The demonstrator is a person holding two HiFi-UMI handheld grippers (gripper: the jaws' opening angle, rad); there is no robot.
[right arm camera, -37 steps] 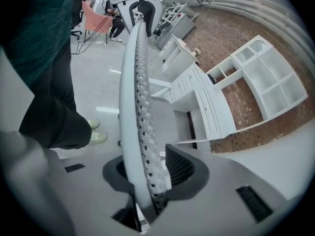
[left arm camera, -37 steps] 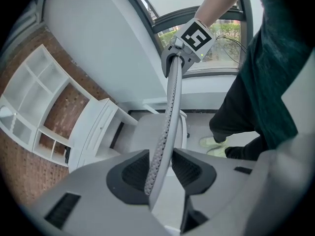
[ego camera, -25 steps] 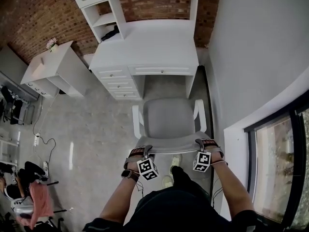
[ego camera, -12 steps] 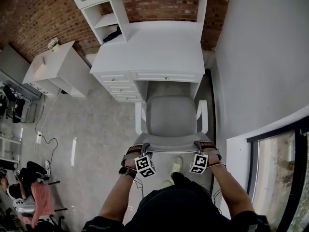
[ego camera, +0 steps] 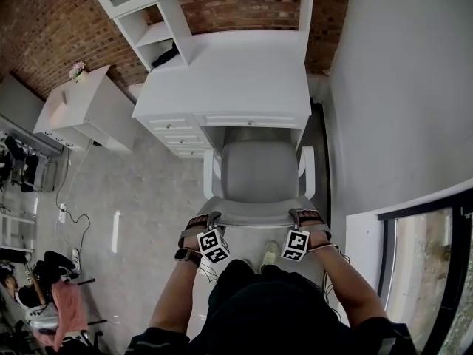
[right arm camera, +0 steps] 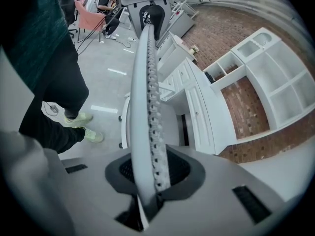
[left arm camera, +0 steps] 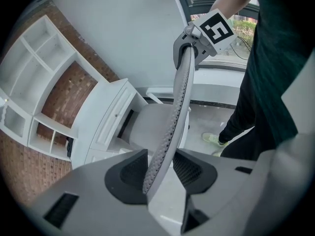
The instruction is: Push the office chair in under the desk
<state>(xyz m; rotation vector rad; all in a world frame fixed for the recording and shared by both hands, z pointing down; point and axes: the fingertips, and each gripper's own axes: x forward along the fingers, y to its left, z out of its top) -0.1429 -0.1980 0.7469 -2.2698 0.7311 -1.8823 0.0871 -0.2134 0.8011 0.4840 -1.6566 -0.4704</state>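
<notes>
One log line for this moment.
left tool: clamped on chair backrest | right tool: just closed on it | seat: at desk edge

Red brick wall (ego camera: 44, 28) across the top left. Standing before it, low white cabinet (ego camera: 89, 109), with a small pot of pink flowers (ego camera: 76, 69) on the end nearest the wall. Against the wall, white open shelving (ego camera: 159, 34), with a dark object (ego camera: 169, 52) on one shelf. Well away from the wall, on grey floor (ego camera: 140, 220): white power strip (ego camera: 60, 214), black cable (ego camera: 74, 224), pink cloth (ego camera: 65, 309). Farthest from the wall, dark-framed window (ego camera: 425, 272).
</notes>
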